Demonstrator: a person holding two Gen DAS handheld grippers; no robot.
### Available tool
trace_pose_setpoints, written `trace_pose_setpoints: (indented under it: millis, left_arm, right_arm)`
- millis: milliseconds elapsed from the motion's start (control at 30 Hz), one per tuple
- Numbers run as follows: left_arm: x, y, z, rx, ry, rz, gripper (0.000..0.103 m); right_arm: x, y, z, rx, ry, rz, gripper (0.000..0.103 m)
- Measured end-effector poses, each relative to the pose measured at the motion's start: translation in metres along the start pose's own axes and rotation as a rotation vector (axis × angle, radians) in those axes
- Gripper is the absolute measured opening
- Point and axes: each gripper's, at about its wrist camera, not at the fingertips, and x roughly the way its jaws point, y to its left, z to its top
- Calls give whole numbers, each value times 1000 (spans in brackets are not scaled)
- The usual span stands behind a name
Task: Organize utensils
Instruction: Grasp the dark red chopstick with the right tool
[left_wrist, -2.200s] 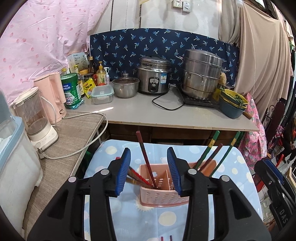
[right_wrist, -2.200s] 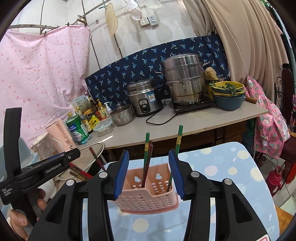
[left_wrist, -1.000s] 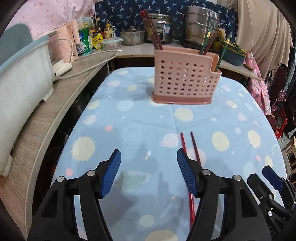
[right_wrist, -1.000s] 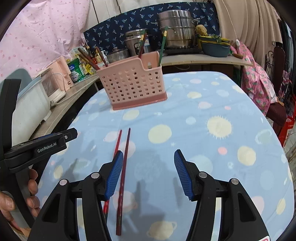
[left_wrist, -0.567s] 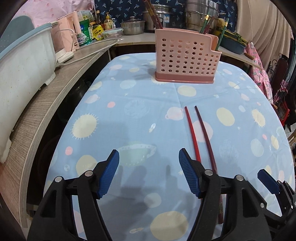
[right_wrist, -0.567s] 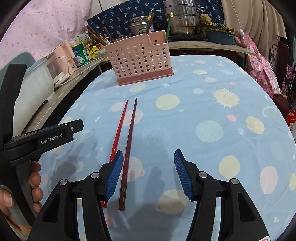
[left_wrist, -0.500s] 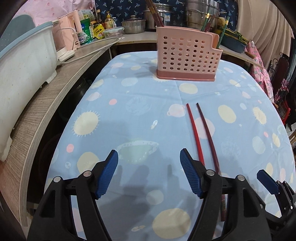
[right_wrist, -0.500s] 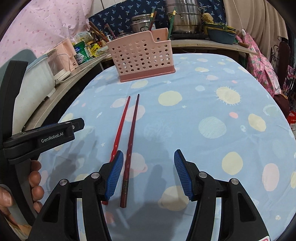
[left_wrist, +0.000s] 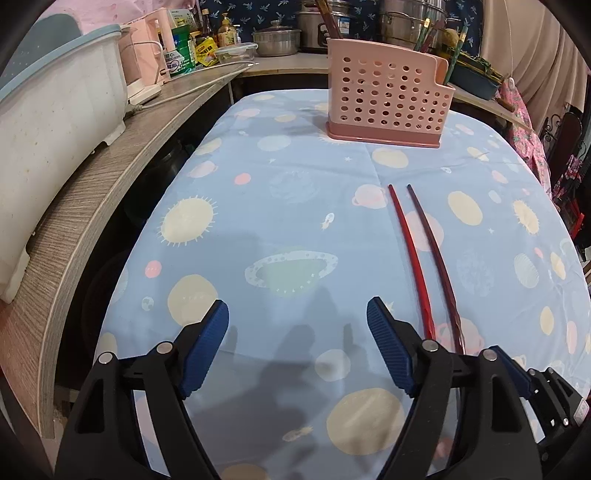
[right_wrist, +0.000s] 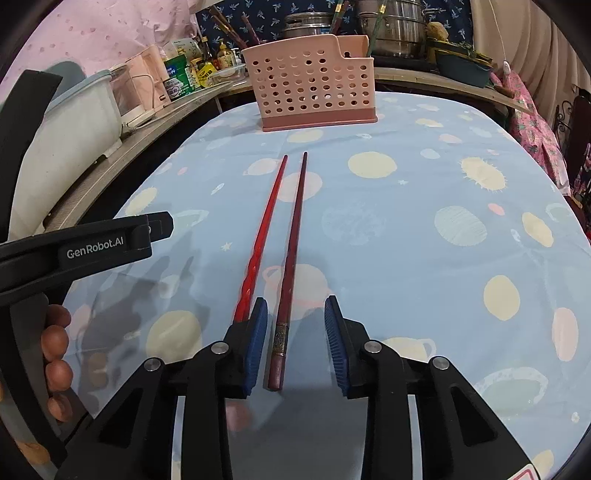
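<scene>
Blue pads of the left gripper (left_wrist: 297, 345) stand wide apart over the spotted cloth (left_wrist: 280, 206), with nothing between them; its jaws have just been opening. In this left wrist view the red chopstick (left_wrist: 408, 254) and the dark chopstick (left_wrist: 434, 254) lie side by side on the cloth to the right of the gripper, their near ends hidden behind its right finger. Farther up the cloth stands the pink basket (left_wrist: 388, 96), upright, with more chopsticks sticking out of its top.

In the right wrist view the right gripper (right_wrist: 295, 345) has just been closing and is now half narrowed. The dark chopstick (right_wrist: 291, 266) lies between its pads, nearer the left one, with a gap on each side, so nothing is pinched. The red chopstick (right_wrist: 262, 236) runs just beside it, its near end behind the left pad. The basket (right_wrist: 314, 81) stands beyond their tips. At the left edge a hand (right_wrist: 55, 362) holds the other gripper's handle.
</scene>
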Motion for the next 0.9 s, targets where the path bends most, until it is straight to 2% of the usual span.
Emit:
trace_pose_setpoints:
  millis: [33, 267, 400, 633, 900]
  left_arm:
    - [0, 0, -1, -1, 3, 1, 74]
    - [1, -1, -4, 3, 13, -7, 74]
    - [1, -4, -6, 14, 15, -12, 74]
    - [0, -14, -11, 39, 18, -35, 79]
    - [-4, -45, -24, 93, 28, -100, 87]
  right_arm:
    - [1, 1, -1, -3, 5, -2, 24]
    - [3, 4, -6, -19, 2, -22, 20]
    - [2, -2, -7, -10, -1, -43, 7]
    - [-4, -21, -9, 47, -9, -55, 7]
    - [-17, -50, -18, 113, -15, -83, 7]
